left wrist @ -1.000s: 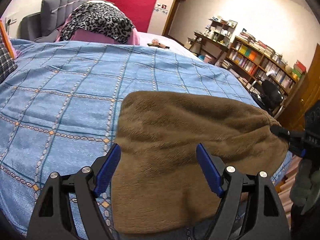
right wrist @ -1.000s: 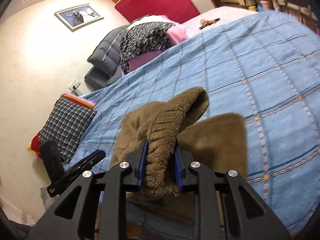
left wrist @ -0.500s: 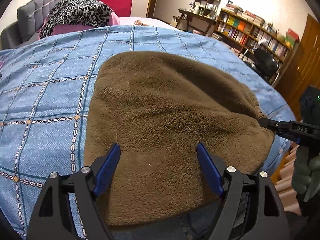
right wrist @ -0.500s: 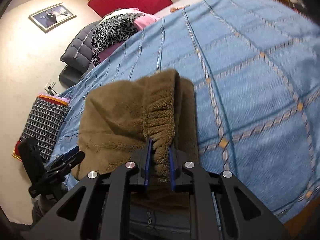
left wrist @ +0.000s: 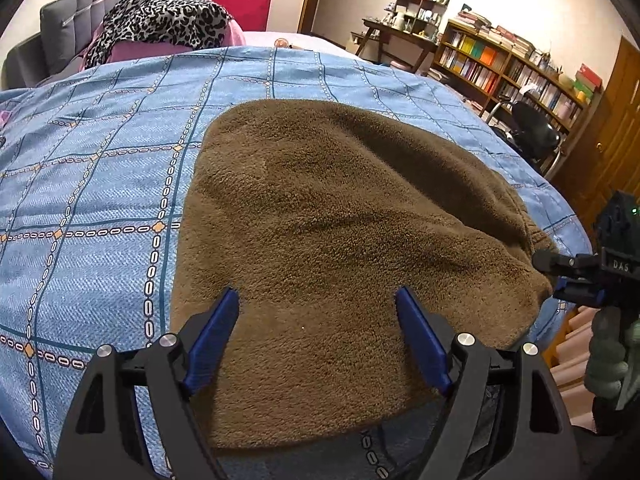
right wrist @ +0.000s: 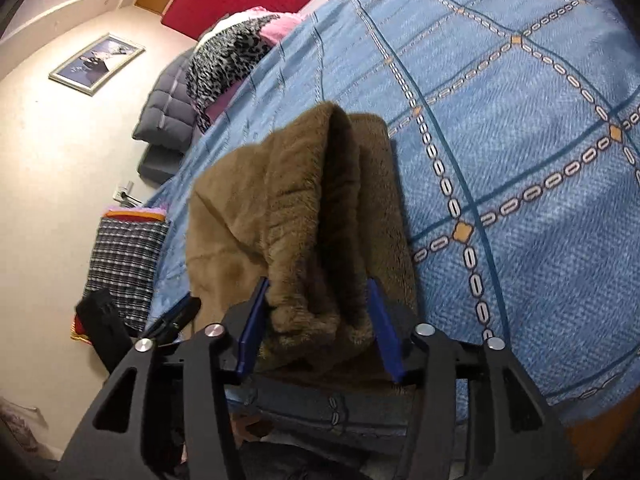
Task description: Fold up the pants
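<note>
Folded pants (left wrist: 340, 248) lie between both spread tools, left tool (left wrist: 316, 336) empty.

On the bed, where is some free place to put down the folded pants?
Bare blue bedspread lies left of the brown pants, and more between them and the leopard-print pile at the headboard. The bed's right edge, beside the right gripper, is crowded.

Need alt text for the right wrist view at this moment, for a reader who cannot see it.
The right gripper is open, its blue fingers either side of a bunched edge of brown fleece pants lying folded on a blue checked bedspread. The left gripper shows at the pants' left edge; a framed picture hangs behind.
</note>
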A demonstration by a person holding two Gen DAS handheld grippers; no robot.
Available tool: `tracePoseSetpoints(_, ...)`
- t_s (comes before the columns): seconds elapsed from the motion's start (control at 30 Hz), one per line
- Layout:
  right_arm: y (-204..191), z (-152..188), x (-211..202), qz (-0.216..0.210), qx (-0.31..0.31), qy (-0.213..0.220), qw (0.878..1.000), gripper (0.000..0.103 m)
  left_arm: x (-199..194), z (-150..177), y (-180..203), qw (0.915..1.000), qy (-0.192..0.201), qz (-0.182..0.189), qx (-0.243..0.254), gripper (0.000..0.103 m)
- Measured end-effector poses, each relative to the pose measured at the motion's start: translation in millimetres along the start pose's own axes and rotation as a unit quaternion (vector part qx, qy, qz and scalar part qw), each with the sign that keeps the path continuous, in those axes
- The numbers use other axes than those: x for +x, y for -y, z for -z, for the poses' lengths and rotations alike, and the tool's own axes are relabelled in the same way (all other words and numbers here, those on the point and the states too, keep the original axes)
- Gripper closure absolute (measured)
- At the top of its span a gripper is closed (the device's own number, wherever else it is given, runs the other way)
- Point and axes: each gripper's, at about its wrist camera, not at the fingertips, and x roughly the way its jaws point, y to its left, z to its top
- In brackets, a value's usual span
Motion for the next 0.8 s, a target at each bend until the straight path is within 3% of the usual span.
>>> tracePoseSetpoints(0.07,0.7,-0.1,1.8,-0.002,0.008,-0.001,1.0,0.048,0.0,-0.7,-0.1,1.0,0.0,0.0,0.0,0.023)
tracePoseSetpoints(0.17,-5.6,-0.4,-7.3,0.001,-0.012,0.02,1.0,0.075,-0.6,-1.5,-0.1,1.0,0.0,0.002,0.0,0.023)
tracePoseSetpoints(0.27,-19.7,0.3,-25.7,0.002,-0.044,0.041,0.998,0.083,-2.3,-0.2,1.7,1.0,-0.003,0.004,0.008,0.023)
tracePoseSetpoints(0.43,-18.4,9.3,-12.3,0.061,-0.065,0.024,0.996,0.083,2.2,11.7,8.0,0.9993,-0.008,-0.004,0.037,0.022)
tracePoseSetpoints(0.57,-21.9,8.8,-11.2,0.076,-0.076,0.038,0.993,0.078,3.7,12.7,6.6,0.9995,-0.007,-0.005,0.029,0.022)
tracePoseSetpoints(0.63,-33.2,7.4,-18.7,0.099,-0.101,0.059,0.988,0.064,3.1,9.9,5.0,0.9997,-0.009,-0.005,0.022,0.022)
tracePoseSetpoints(0.7,-44.7,4.8,-29.2,0.123,-0.131,0.094,0.979,0.062,2.0,8.1,5.8,0.9997,-0.01,-0.009,0.021,0.022)
tracePoseSetpoints(0.8,-59.9,-1.4,-36.7,0.122,-0.158,0.126,0.972,0.062,-0.6,7.6,7.9,0.9995,-0.009,-0.018,0.023,0.022)
